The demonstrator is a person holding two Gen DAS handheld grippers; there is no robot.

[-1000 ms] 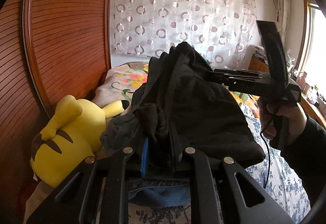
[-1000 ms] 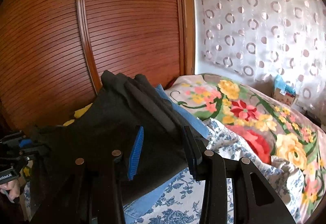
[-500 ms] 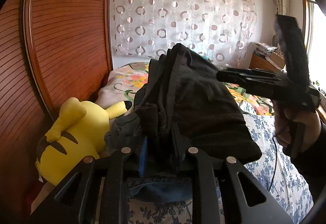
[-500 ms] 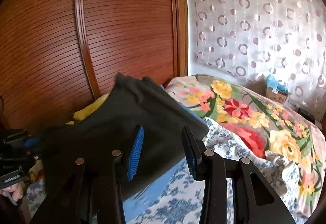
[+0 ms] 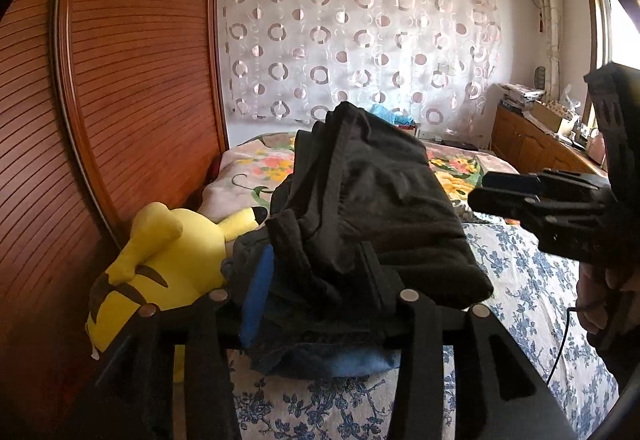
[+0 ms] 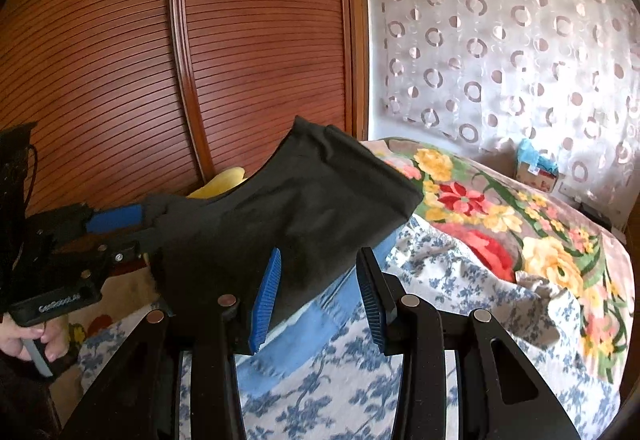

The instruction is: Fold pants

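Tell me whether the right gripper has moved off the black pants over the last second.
Yes. In the left wrist view the right gripper has drawn back rightward from the black pants, toward the cabinets; a second ago its fingers overlapped the cloth.

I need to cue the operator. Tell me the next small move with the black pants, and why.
Probably lower the left gripper to lay the black pants onto the blue jeans on the bed. Only the left gripper grips the bundle, which is held above the floral sheet; the right gripper is open, clear of the cloth.
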